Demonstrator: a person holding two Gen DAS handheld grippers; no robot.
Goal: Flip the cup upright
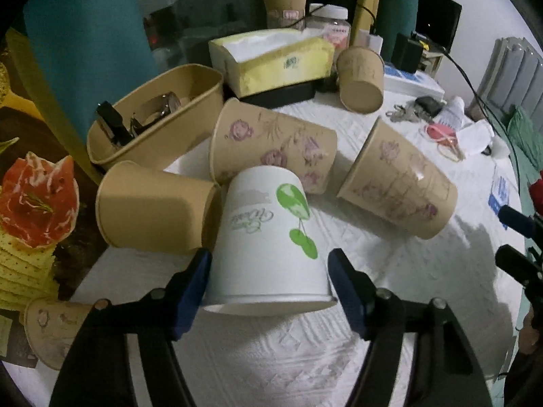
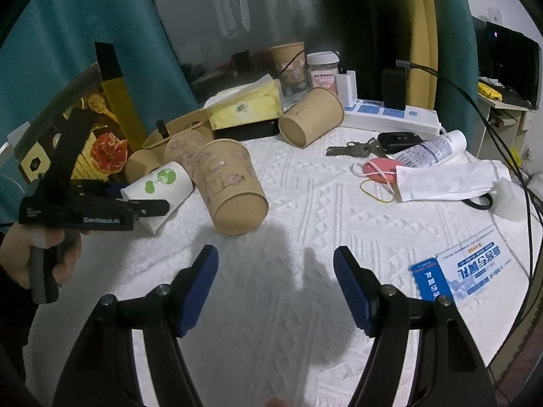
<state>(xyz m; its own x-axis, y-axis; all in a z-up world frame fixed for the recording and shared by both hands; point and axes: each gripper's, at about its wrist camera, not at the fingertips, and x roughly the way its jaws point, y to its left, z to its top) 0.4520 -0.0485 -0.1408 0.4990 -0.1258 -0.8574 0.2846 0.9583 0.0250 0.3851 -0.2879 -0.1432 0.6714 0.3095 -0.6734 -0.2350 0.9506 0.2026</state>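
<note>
centrally, a white paper cup (image 1: 268,237) with a green leaf print lies tipped on its side on a table covered by a white textured cloth (image 1: 305,349), its open rim toward the left wrist camera and its base pointing away. the left tool (image 1: 269,291) has its two blue pads on either side of the cup near the rim; the left pad presses the cup wall and the right pad sits at the rim edge, so the cup looks gripped. in the right wrist view the same cup shows at the left, held between the dark fingers of the left tool, with a person's hand (image 2: 40,257) around its handle.

behind the white cup lie several brown paper cups on their sides: a plain brown cup (image 1: 152,207) touching it on the left, a flowered cup (image 1: 275,146) just behind, and another flowered cup (image 1: 400,179) to the right, a little apart. a brown oval tub (image 1: 152,115) holding small dark items stands farther back left, and a yellow tissue pack (image 1: 271,61) sits beyond.

the right tool (image 2: 275,288) hovers over bare cloth with a gap between its blue pads and nothing between them.
</note>
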